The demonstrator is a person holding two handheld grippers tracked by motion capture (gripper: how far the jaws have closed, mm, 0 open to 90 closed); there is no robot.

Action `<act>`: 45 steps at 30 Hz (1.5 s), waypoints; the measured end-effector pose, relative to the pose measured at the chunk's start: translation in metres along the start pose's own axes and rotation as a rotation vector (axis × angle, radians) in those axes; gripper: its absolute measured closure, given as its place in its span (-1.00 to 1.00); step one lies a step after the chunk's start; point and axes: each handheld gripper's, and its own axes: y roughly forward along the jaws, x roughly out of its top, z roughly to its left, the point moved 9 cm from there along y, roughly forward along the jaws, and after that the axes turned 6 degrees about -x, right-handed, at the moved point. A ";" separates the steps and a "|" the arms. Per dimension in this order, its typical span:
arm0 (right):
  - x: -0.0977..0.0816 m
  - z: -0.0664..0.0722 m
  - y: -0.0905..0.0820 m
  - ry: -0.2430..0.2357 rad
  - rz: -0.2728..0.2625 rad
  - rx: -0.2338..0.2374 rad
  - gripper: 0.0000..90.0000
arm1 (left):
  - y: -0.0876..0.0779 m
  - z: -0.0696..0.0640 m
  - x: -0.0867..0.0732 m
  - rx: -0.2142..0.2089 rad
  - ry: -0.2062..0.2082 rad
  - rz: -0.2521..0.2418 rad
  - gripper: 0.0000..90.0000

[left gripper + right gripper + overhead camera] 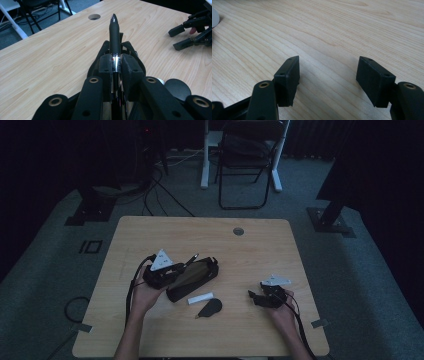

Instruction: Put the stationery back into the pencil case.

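My left gripper (179, 267) is shut on a black pen (192, 259), held just above an open black pencil case (192, 279) at the table's middle left. In the left gripper view the pen (115, 35) runs straight out between the pads of the left gripper (115, 62), tip pointing away, with the case (130, 48) beneath it. My right gripper (253, 297) rests low at the right of the table, open, pointing left. In its own view the right gripper (328, 72) has bare wood between its jaws. It also appears from the left gripper view as the right gripper (186, 37).
A short white stick (200, 298) and a flat black oval piece (210, 307) lie in front of the case. The table (260, 250) has a round cable hole (238, 231) near its far edge. A folding chair (247, 160) stands behind the table.
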 end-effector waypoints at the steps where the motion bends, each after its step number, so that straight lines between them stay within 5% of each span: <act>1: 0.000 0.000 0.000 0.000 0.000 0.000 -0.21 | 0.001 0.000 0.000 -0.001 0.001 0.002 0.76; 45: 0.000 0.000 0.000 0.000 0.000 0.001 -0.22 | 0.044 0.009 -0.008 -0.057 -0.009 0.076 0.76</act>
